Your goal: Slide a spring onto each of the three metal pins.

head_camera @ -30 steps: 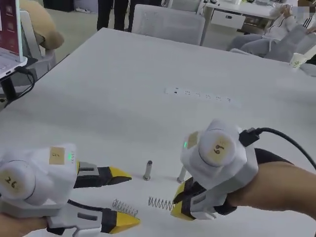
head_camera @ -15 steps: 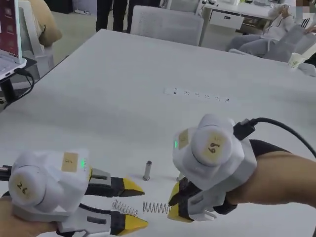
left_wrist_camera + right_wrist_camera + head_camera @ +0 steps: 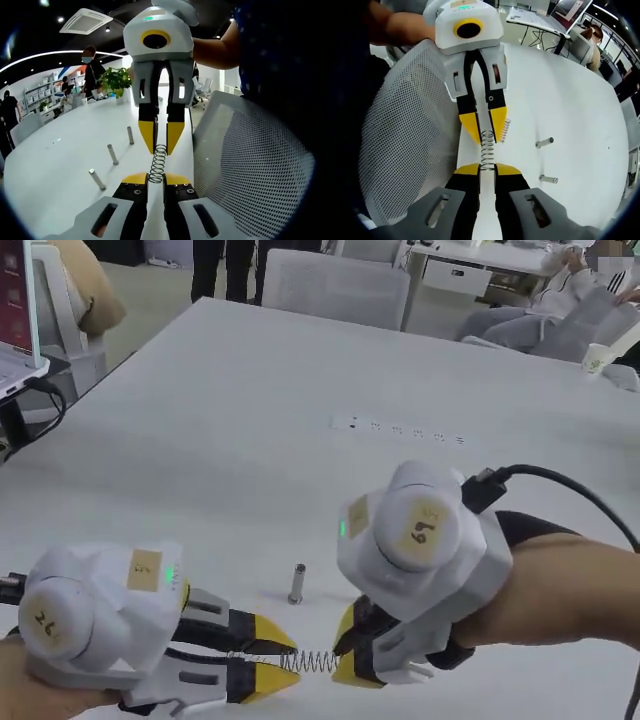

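The left gripper [image 3: 284,660] has closed. A second ago its jaws stood wide open over the table [image 3: 200,440]. Now they are almost together and pinch one end of the spring [image 3: 312,661]. The right gripper [image 3: 343,650] pinches the other end with narrow jaws, as it did before. So the spring now runs straight between the two yellow tips, which face each other.

The left gripper view shows the same hold. The spring [image 3: 158,162] goes from the left gripper [image 3: 156,179] up to the right gripper [image 3: 160,149].

A loose spring [image 3: 505,130] lies on the table just beside the held spring. It has not been picked up.

A little past the held spring a metal pin [image 3: 297,583] stands up, with nothing on it. In the left gripper view two bare pins [image 3: 97,179] [image 3: 113,154] stand off to one side of the held spring. A third post [image 3: 130,135] looks ribbed. I cannot tell if it has a spring on it.

I think the job is still near its start. Before this spring can slide onto a pin, one gripper has to let go of its end.

Far beyond the held spring a power strip [image 3: 398,430] sits flat in the table.
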`<state>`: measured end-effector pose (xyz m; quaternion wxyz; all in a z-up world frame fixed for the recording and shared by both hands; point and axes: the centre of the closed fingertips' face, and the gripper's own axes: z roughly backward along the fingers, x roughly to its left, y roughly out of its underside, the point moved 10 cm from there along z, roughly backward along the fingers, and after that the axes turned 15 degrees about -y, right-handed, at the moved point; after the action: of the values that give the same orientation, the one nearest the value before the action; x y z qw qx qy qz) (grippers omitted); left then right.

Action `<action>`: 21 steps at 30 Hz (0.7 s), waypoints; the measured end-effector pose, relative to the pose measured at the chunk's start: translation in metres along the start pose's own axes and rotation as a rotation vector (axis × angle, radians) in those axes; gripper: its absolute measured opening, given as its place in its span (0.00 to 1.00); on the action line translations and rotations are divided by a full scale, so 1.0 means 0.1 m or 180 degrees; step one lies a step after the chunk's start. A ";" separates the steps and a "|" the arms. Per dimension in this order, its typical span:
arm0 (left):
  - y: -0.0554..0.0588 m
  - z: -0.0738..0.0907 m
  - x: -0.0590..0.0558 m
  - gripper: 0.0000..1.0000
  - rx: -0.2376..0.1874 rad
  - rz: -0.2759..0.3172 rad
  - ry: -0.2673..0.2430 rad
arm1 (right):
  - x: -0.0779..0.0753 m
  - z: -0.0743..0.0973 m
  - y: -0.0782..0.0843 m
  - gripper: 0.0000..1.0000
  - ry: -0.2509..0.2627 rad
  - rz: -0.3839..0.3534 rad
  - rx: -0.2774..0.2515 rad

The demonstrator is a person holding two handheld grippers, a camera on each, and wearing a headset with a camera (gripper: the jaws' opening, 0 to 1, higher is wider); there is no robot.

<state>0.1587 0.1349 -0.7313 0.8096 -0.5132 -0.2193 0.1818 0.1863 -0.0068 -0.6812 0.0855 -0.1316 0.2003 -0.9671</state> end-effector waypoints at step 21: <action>-0.07 0.04 0.03 0.03 -0.0122 -0.0003 -0.0093 | 0.06 0.29 -0.30 0.08 0.0079 0.0116 -0.0424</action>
<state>0.1599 0.1366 -0.7232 0.7964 -0.5258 -0.2347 0.1847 0.1851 0.0088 -0.6419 0.0917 -0.1213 0.2676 -0.9514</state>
